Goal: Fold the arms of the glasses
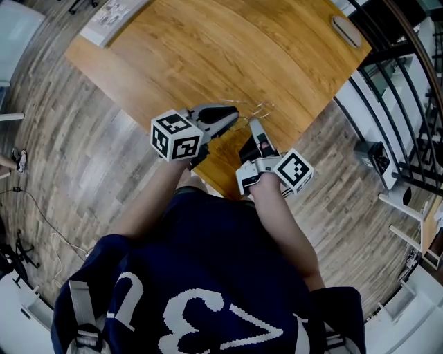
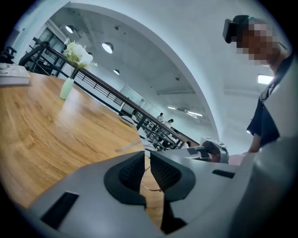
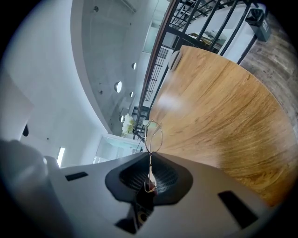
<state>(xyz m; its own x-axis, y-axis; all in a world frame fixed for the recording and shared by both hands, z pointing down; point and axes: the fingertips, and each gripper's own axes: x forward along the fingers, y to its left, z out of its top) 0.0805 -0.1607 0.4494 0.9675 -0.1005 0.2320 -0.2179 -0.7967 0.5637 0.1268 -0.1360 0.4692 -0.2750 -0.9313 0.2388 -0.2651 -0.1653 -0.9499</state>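
Thin wire-framed glasses (image 1: 257, 108) hang just above the wooden table (image 1: 228, 48), near its closest corner. My right gripper (image 1: 255, 124) is shut on them: in the right gripper view the wire rim (image 3: 153, 135) stands up out of the pinched pads (image 3: 160, 179). My left gripper (image 1: 236, 115) comes in from the left, tip to tip with the right one. Its jaws are nearly together. A fine wire of the glasses (image 2: 151, 188) shows in the narrow slit between its pads (image 2: 132, 172), and a blurred pale arm tip (image 2: 128, 147) pokes out beyond them.
A vase of white flowers (image 2: 74, 65) and a flat stack of papers (image 1: 114, 17) sit at the table's far end. An oval object (image 1: 346, 31) lies at the far right edge. Black railings (image 1: 401, 104) run along the right, with a dark bin (image 1: 374, 155) on the floor.
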